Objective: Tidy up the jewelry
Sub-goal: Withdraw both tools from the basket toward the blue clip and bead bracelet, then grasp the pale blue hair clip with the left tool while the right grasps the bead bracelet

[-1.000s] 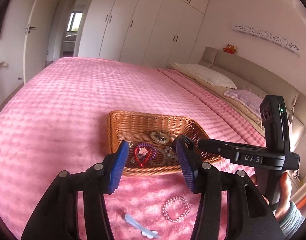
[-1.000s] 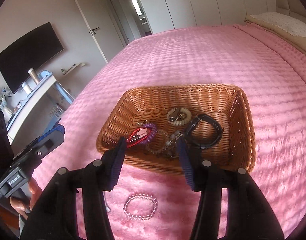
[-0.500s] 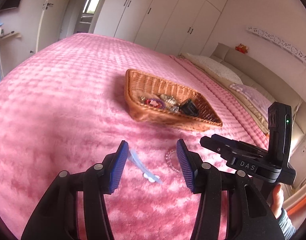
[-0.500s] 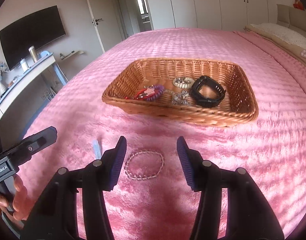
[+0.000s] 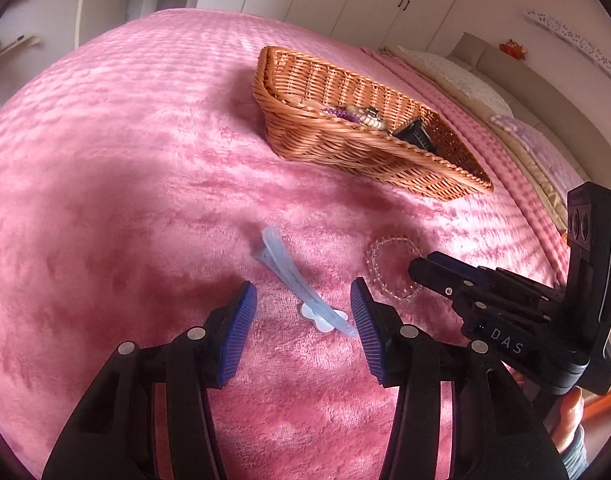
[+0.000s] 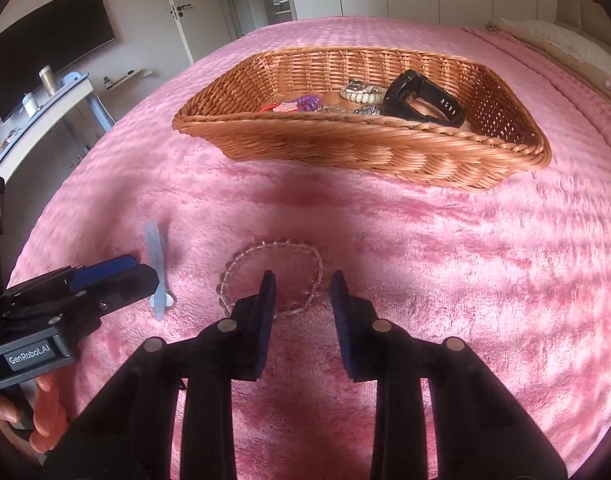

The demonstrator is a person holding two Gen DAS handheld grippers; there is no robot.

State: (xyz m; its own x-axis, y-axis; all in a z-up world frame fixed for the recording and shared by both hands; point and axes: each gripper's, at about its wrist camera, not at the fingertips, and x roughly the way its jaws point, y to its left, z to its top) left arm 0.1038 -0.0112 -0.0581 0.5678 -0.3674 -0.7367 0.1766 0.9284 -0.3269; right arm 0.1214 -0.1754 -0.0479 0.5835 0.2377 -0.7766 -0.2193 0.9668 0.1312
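A pale blue hair clip [image 5: 301, 284] lies on the pink bedspread between the open fingers of my left gripper [image 5: 303, 304]; it also shows in the right wrist view [image 6: 156, 268]. A clear bead bracelet [image 6: 271, 274] lies beside it, and my right gripper [image 6: 303, 292] is open and low over its near edge. The bracelet also shows in the left wrist view [image 5: 389, 268]. Beyond them stands a wicker basket [image 6: 345, 144] holding a black watch [image 6: 421, 100], a purple hair tie [image 6: 309, 102] and a pale bead bracelet [image 6: 363, 92].
The pink bedspread [image 5: 125, 152] spreads wide to the left of the basket [image 5: 345, 148]. Pillows [image 5: 465, 80] and a headboard lie far right. A white desk [image 6: 45, 108] and a wall TV [image 6: 45, 44] stand off the bed's left side.
Both grippers have pulled back from the basket and dropped low to the bedspread. The left now straddles the blue clip and the right is over the clear bracelet, its fingers narrower.
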